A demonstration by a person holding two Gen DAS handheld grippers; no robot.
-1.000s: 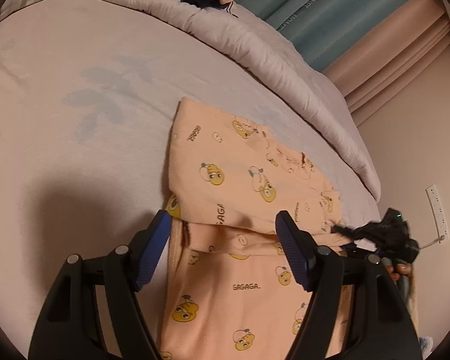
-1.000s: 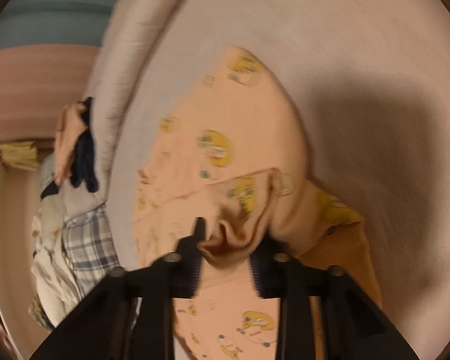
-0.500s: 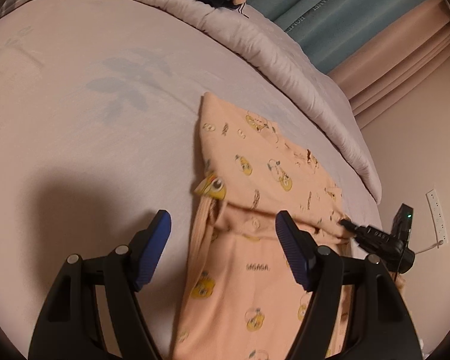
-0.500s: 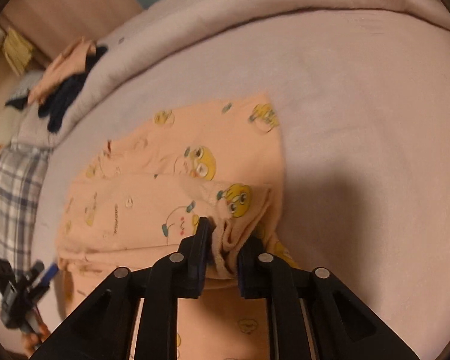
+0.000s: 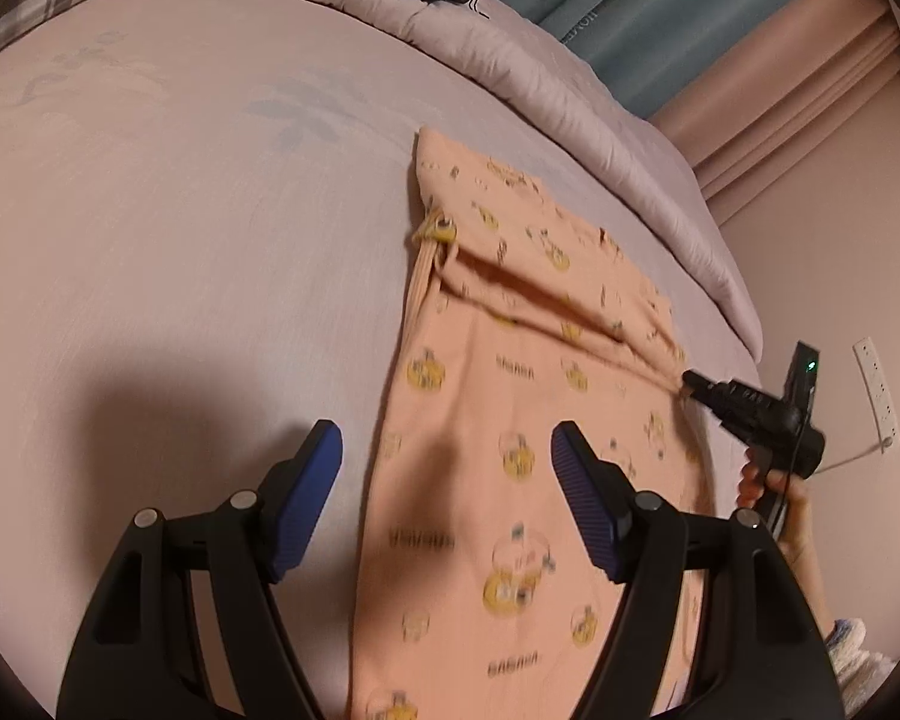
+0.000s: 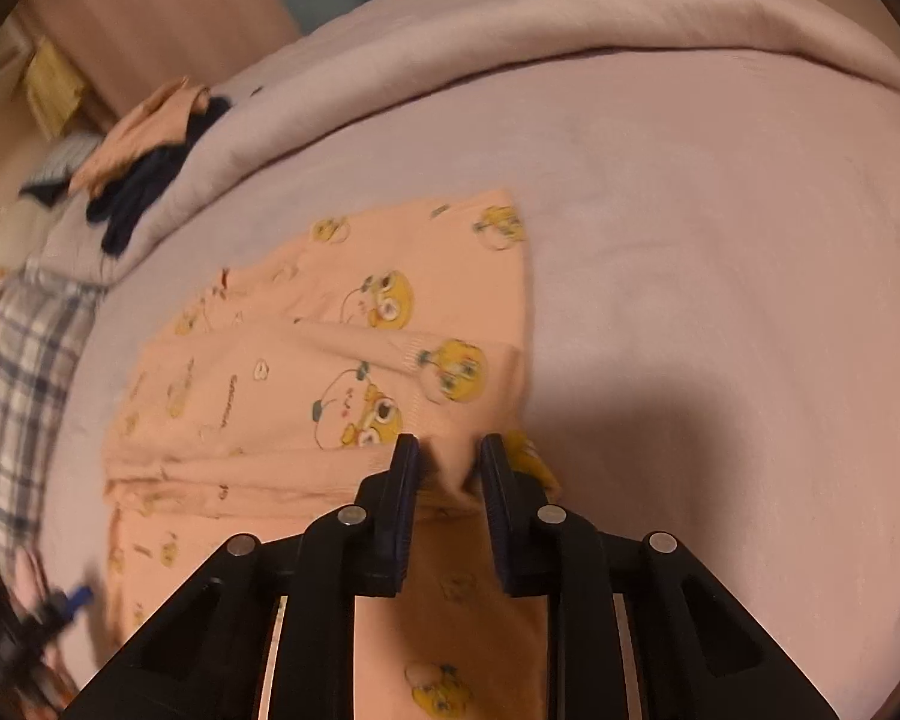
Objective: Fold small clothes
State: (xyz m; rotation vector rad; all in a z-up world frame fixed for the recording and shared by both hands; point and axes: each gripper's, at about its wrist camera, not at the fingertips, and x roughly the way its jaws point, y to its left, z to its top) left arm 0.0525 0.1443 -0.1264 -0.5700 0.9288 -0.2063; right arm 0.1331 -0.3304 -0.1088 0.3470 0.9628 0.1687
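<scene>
A bed [image 5: 180, 228] covered in a pale mauve sheet fills both views, with a rolled duvet [image 5: 510, 54] of the same colour running along its far edge. Behind the duvet hang teal and pink curtains [image 5: 720, 18]. A plaid pillow [image 6: 18, 360] sits at one end of the bed, and a small heap of dark navy and peach clothes [image 6: 144, 180] rests on the duvet. Spread flat on the sheet lies the task's thing, a peach garment [image 5: 510, 420] printed with yellow cartoon faces, its upper part folded over so a doubled layer crosses it. The left hand-held gripper [image 5: 447, 483] hovers above the garment's near edge with its blue-padded fingers spread wide and nothing between them. The right hand-held gripper [image 6: 449, 468] is at the garment's corner; its jaws have just been opening a little, now standing narrowly apart with a ridge of the folded fabric between them, though whether the pads press on the cloth I cannot tell. A person's hand [image 5: 780, 498] grips its handle in the left view.
</scene>
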